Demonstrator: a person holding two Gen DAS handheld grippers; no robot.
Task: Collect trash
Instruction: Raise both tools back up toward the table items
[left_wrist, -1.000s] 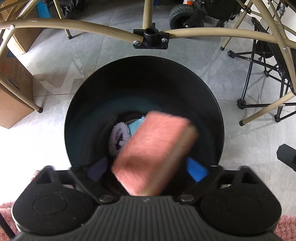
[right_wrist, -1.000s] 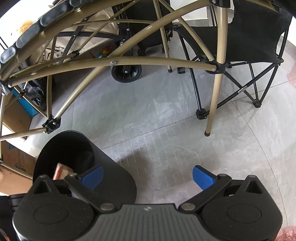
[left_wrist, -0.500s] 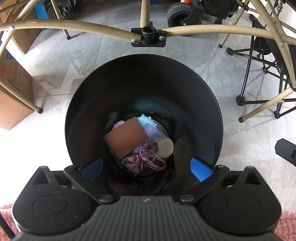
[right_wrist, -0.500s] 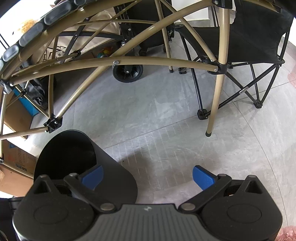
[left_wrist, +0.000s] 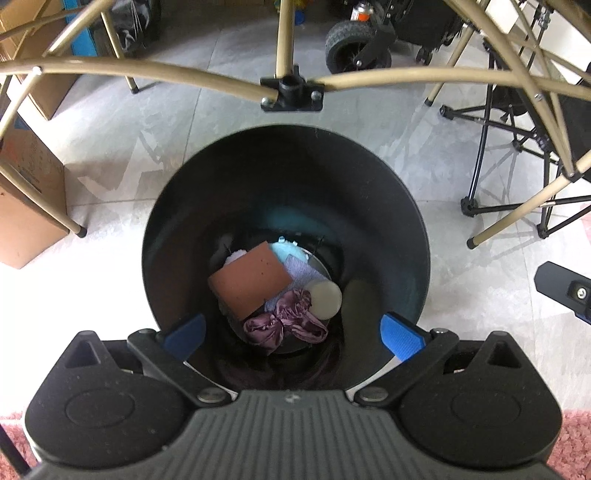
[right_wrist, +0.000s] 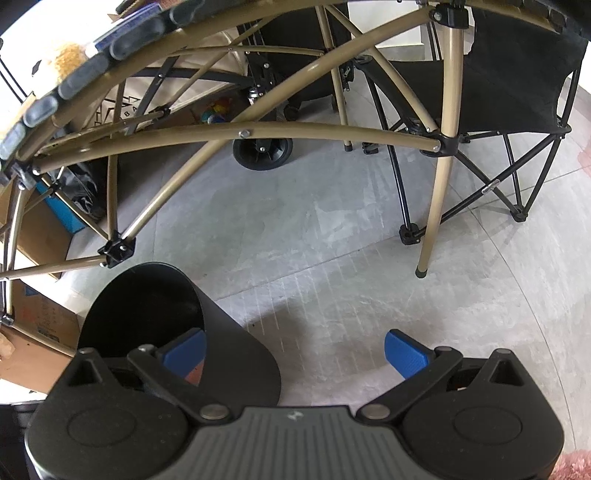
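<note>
We are looking straight down into a round black trash bin (left_wrist: 284, 177) that is standing on the gray tile floor (left_wrist: 110, 147). At the bottom of the bin, a flat orange-brown sponge (left_wrist: 249, 284) is lying on top of the other trash, a bit to the left. Just beside it, a shiny purple cloth (left_wrist: 284, 325) is sitting all crumpled up, and a round cream-colored lid (left_wrist: 325, 299) is touching the cloth on its right side. A pale purple rag (left_wrist: 303, 273) and a light blue bit (left_wrist: 288, 253) are peeking out from behind the sponge. We are holding the left gripper (left_wrist: 291, 334) over the near edge of the bin, and its two blue fingers (left_wrist: 400, 336) are standing wide apart with nothing between them. They are not touching any of the trash. In the right wrist view, we are seeing the same bin (right_wrist: 236, 354) from the side, low on the left. The right gripper (right_wrist: 295, 349) is hanging beside the bin over the bare floor. Its blue fingers (right_wrist: 404, 352) are spread wide too, and they are holding nothing. The left one is showing in front of the bin's dark mouth. Behind the bin, tan metal poles (right_wrist: 258, 133) are crossing over the floor. A black folding chair (right_wrist: 517, 85) is standing farther back, and a brown cardboard box (left_wrist: 26, 206) is sitting off to the left of the bin.
</note>
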